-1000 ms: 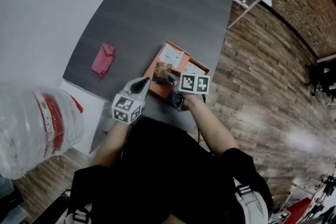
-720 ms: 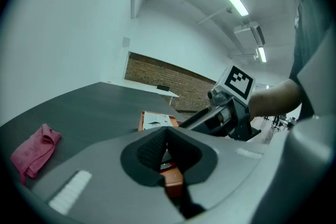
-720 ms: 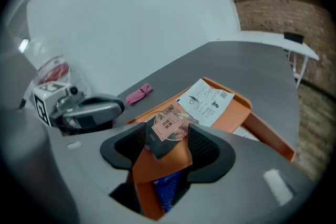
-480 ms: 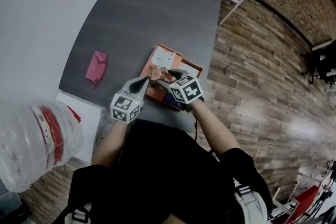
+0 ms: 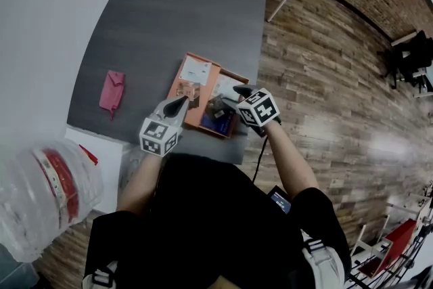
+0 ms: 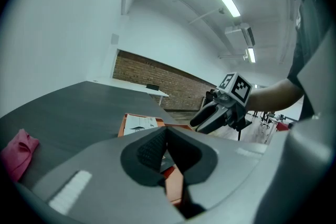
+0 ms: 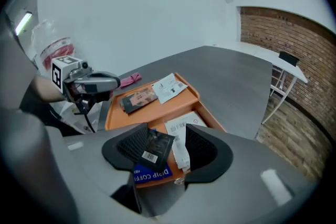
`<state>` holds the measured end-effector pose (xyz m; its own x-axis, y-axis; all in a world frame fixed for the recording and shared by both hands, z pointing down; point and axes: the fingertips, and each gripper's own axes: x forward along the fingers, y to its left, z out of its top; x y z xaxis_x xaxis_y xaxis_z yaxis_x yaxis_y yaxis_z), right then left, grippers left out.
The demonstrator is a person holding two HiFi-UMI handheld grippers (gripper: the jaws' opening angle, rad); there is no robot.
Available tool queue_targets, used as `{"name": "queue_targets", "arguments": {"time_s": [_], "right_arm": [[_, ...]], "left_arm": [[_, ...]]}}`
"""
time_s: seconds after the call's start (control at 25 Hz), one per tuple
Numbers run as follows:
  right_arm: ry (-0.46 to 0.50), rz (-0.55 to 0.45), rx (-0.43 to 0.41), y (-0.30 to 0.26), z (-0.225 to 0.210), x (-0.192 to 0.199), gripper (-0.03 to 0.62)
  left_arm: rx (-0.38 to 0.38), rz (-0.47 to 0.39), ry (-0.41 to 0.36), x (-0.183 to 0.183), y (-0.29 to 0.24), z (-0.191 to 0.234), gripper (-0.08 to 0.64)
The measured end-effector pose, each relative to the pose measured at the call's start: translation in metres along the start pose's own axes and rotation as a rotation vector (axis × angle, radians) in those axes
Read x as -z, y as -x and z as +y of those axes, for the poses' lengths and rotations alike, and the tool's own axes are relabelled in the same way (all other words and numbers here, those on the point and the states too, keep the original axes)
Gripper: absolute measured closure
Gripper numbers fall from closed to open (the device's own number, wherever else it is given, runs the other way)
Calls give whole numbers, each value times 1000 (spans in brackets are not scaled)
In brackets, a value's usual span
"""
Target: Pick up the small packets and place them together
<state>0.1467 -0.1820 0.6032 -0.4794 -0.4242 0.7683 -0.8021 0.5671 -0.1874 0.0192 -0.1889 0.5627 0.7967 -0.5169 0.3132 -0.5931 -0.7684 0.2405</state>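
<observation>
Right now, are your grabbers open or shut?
Left gripper: shut, nothing in it.
Right gripper: open, dark packet between its jaws, not pinched.

The table [image 5: 183, 3] is dark grey with a faint grain. The tray [image 7: 113, 113] by its near edge is orange; at it are a white printed packet [image 5: 197, 69], a dark brown packet [image 7: 137, 98], a black packet [image 7: 152, 147] with a white barcode label, and a blue packet [image 7: 152, 172] with white lettering. The cloth [image 5: 111, 90] toward the left edge is pink. The left gripper [image 5: 178, 103] and right gripper [image 5: 238, 90] are grey with black ribbed pads, cubes white with black square markers
</observation>
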Motion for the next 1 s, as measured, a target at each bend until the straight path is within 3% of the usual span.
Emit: {"name": "queue_targets", "arguments": {"time_s": [0.36, 0.64, 1.0], "right_arm": [[71, 151, -41, -26, 25, 28, 362], [-62, 320, 34, -51, 16, 48, 353], [-40, 543, 102, -66, 9, 75, 320]], "left_arm": [[-4, 3, 10, 2, 2, -1, 561], [-12, -1, 29, 4, 5, 5, 561], [8, -26, 44, 1, 4, 8, 561]]}}
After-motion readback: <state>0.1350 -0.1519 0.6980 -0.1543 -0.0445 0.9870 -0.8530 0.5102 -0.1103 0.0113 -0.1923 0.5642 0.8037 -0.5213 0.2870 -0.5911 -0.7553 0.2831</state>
